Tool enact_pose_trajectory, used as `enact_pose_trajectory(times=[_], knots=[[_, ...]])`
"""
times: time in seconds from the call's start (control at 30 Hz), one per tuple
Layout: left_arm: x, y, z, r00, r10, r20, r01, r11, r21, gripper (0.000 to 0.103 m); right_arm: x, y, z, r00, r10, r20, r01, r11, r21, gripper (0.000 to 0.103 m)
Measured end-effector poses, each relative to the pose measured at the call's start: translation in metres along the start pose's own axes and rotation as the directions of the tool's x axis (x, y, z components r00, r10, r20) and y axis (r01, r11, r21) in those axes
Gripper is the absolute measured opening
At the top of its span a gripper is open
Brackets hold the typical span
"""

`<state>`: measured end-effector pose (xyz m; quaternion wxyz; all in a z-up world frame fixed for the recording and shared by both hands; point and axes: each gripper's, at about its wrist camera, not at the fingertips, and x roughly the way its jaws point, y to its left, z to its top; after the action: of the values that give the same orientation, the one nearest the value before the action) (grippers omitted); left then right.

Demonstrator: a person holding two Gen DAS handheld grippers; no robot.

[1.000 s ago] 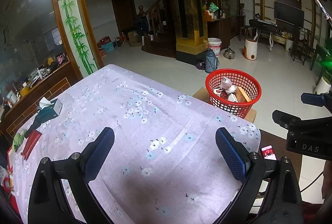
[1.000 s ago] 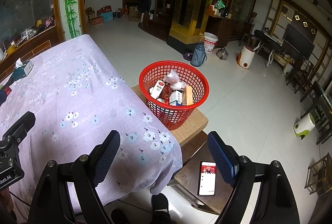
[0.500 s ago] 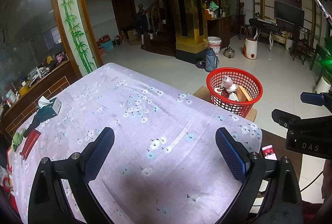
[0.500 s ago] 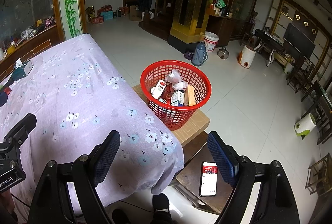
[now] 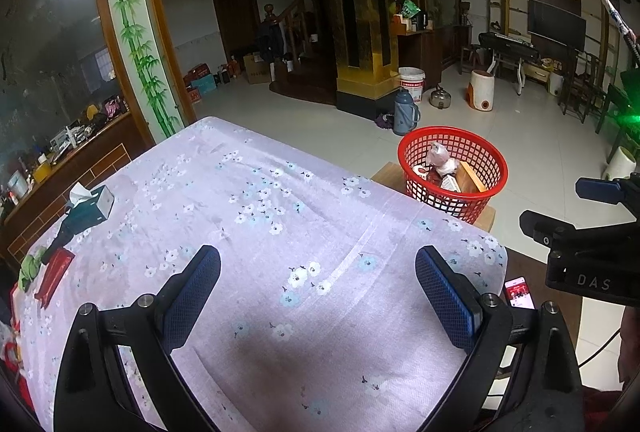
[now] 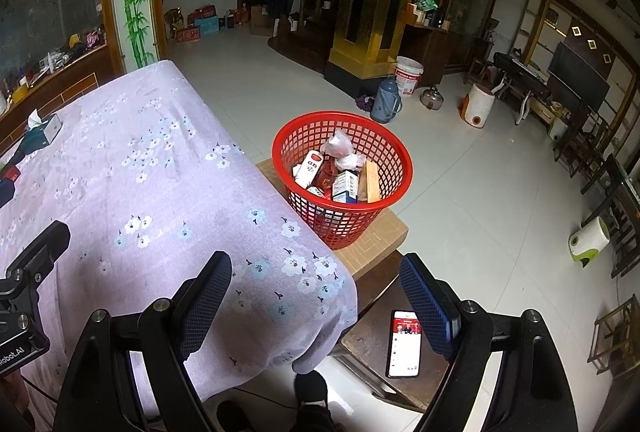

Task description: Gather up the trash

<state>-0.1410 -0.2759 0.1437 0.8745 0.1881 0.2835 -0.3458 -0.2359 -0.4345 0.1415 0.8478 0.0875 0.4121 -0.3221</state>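
Observation:
A red mesh basket (image 6: 384, 139) stands on a cardboard box (image 6: 380, 236) beside the table; it holds several pieces of trash: cartons, a crumpled bag, a wooden block. The same basket (image 5: 486, 151) shows at the right in the left wrist view. My left gripper (image 5: 318, 292) hangs open over the purple flowered tablecloth (image 5: 260, 216), nothing between its fingers. My right gripper (image 6: 316, 300) is open too, above the table's near corner, short of the basket. The right gripper's body (image 5: 588, 256) appears at the right edge of the left wrist view.
A tissue box (image 5: 90, 205), a red packet (image 5: 54, 272) and green leaves (image 5: 30, 268) lie at the table's left end. A phone (image 6: 405, 343) rests on a low dark stool by the table corner. A thermos (image 6: 386, 99), bucket and kettle stand on the tiled floor beyond.
Both grippers stay open and empty. The view has drifted slightly, with the basket sliding a little to the right in both views.

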Motion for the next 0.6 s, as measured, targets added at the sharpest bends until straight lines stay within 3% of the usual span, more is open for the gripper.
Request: enact_pose_trajectory(times=[0.2, 0.37, 0.5, 0.6], knots=[[0.004, 0.012, -0.010, 0.999, 0.026, -0.030, -0.027, 0.999, -0.033, 0.097, 0.011, 0.009, 0.005, 1.000, 0.023, -0.017, -0.024, 1.000, -0.017, 0.089], [0.003, 0.045, -0.034, 0.991, 0.098, -0.090, -0.108, 0.988, -0.111, 0.097, 0.028, 0.046, 0.005, 0.994, 0.087, -0.062, -0.093, 0.991, -0.095, 0.089], [-0.003, 0.080, -0.069, 0.967, 0.198, -0.163, -0.228, 0.954, -0.194, 0.097, 0.042, 0.090, 0.001, 0.983, 0.153, -0.104, -0.170, 0.968, -0.185, 0.089], [-0.008, 0.109, -0.101, 0.929, 0.284, -0.239, -0.340, 0.909, -0.241, 0.097, 0.051, 0.129, -0.007, 0.966, 0.214, -0.146, -0.246, 0.934, -0.259, 0.089]])
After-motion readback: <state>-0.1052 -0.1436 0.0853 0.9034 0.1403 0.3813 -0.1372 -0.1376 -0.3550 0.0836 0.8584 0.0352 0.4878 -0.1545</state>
